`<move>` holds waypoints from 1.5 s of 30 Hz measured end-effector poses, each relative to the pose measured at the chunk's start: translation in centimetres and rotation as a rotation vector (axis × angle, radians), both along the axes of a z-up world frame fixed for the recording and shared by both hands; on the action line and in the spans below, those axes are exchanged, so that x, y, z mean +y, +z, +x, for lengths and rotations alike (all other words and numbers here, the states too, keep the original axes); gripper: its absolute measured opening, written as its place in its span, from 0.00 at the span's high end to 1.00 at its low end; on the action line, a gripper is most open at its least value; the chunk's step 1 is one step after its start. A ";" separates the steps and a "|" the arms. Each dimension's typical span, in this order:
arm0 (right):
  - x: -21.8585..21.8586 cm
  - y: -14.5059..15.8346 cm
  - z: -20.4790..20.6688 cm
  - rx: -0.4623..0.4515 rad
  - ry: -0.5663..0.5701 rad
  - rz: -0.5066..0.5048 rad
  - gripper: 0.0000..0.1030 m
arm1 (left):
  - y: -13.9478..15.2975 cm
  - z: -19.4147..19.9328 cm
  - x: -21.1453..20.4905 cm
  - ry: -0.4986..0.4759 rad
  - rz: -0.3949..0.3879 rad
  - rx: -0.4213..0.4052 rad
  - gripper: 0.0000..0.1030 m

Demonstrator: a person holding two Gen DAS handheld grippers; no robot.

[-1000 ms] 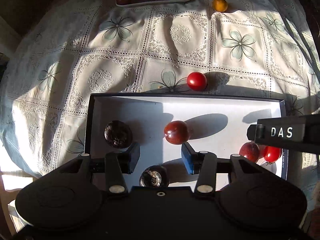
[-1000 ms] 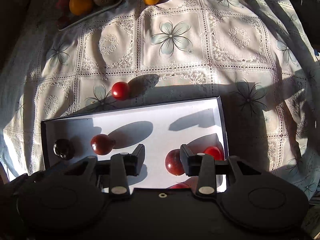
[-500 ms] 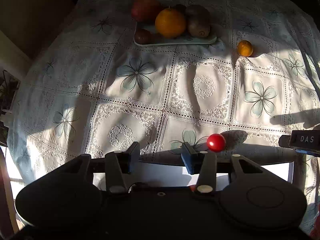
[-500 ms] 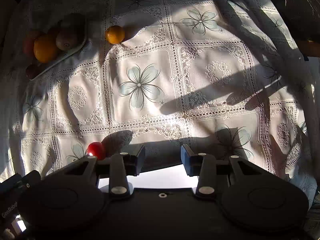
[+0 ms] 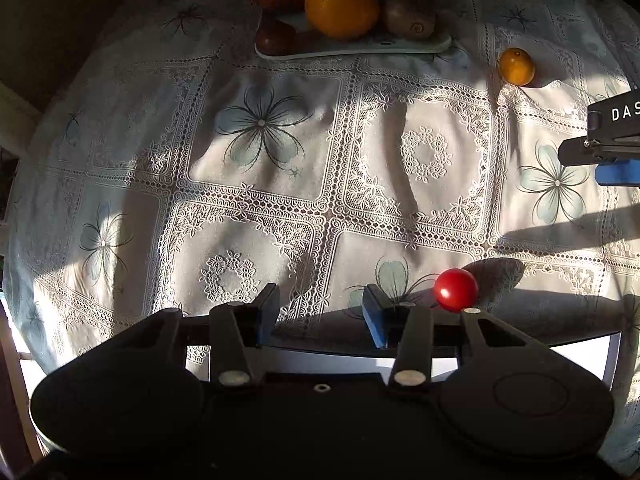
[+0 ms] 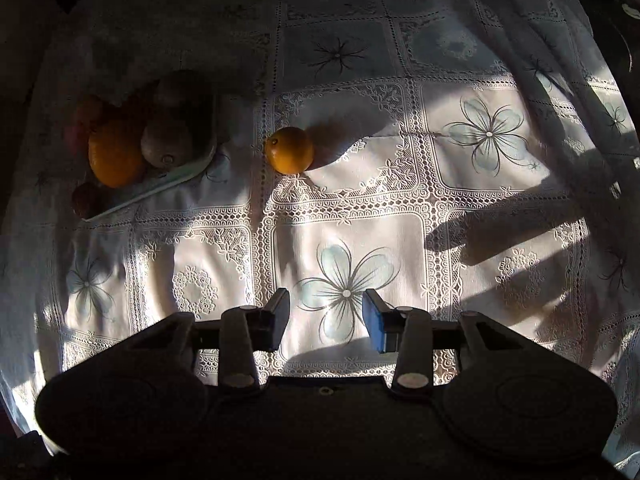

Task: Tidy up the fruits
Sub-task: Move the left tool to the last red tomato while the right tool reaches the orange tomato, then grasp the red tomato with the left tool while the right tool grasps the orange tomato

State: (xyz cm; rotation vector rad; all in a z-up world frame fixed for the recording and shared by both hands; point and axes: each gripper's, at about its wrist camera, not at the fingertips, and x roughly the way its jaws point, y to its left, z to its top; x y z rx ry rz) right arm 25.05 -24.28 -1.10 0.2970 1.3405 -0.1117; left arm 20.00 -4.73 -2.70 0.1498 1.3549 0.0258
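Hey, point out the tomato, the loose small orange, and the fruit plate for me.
tomato [image 5: 456, 289], left wrist view, middle of its red skin.
small orange [image 6: 289, 150], right wrist view, centre of its peel.
plate [image 5: 360, 47], left wrist view, bare front rim.

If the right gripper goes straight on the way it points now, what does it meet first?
Probably only the tablecloth: the open right gripper points at a printed flower, with no fruit between. The small orange lies farther off, left.

Lace tablecloth [image 5: 280, 208] under plate [image 5: 400, 46], tomato [image 5: 456, 289]
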 end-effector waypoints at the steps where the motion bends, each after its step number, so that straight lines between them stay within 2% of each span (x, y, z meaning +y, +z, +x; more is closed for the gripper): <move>1: -0.2 0.0 0.3 -0.007 -0.002 0.003 0.59 | -0.1 0.1 0.1 0.001 0.004 0.002 0.48; 10: -2.1 -0.9 4.6 -0.063 -0.062 -0.009 0.58 | -1.1 1.0 0.7 0.009 0.017 0.012 0.48; 18: -0.5 -1.7 8.6 -0.123 -0.052 0.010 0.58 | -1.9 1.2 0.8 0.001 0.011 0.030 0.48; 25: 1.4 -4.2 10.6 -0.082 -0.042 -0.053 0.58 | -2.0 1.2 0.7 0.000 0.005 0.031 0.48; 27: 1.7 -5.0 10.6 -0.069 -0.038 -0.076 0.62 | -2.1 1.0 0.7 -0.007 0.001 0.034 0.48; 30: 1.7 -5.0 9.8 -0.075 -0.041 -0.079 0.64 | -2.2 0.7 0.4 -0.028 -0.018 0.036 0.48; 34: 0.9 -2.8 7.0 -0.087 -0.056 -0.055 0.63 | -2.0 0.4 -0.5 -0.059 -0.032 0.023 0.48; 40: -0.5 1.2 0.2 -0.076 -0.080 -0.005 0.63 | -2.2 0.3 -2.0 -0.121 -0.096 0.004 0.48; 45: -1.2 3.2 -5.2 -0.063 -0.102 -0.038 0.63 | -2.5 0.2 -3.9 -0.145 -0.127 -0.007 0.48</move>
